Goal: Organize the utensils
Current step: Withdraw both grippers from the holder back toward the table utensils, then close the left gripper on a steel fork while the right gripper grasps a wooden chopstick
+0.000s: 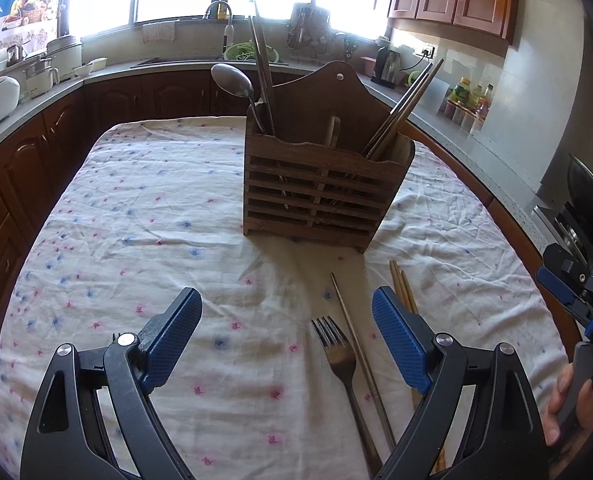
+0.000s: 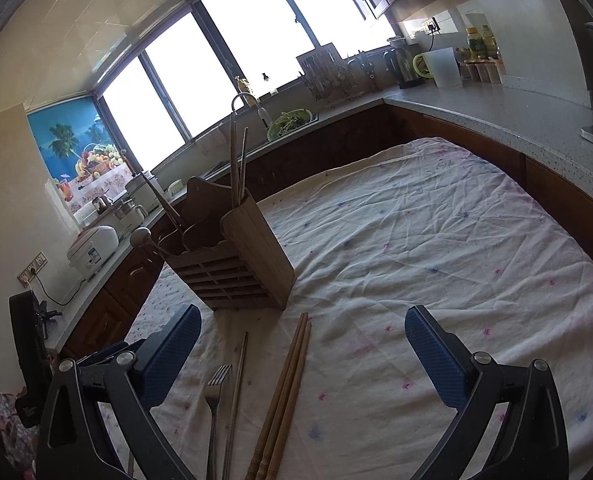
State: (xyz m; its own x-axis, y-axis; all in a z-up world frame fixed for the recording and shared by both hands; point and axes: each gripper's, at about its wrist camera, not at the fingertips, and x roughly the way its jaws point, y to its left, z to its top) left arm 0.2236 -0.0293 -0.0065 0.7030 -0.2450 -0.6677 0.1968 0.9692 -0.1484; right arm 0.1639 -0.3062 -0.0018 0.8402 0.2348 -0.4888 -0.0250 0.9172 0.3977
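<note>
The fork [image 1: 338, 354], lying near on the tablecloth [image 1: 144, 216] in front of the wooden holder [image 1: 320, 192], is being judged stiff, light and slippery (best pinched across its handle). One fork, one metal chopstick [image 1: 354, 328] and two wooden chopsticks [image 2: 286, 396] are being counted loose, while left gripper [image 1: 286, 314] and right gripper [image 2: 302, 344] are both being held spread, pinching nothing.

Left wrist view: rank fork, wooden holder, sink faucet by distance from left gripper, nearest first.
From the left gripper:
1. Fork, on the cloth between the fingers, toward the right one.
2. Wooden holder, mid-table ahead.
3. Sink faucet, far counter by the window.
</note>
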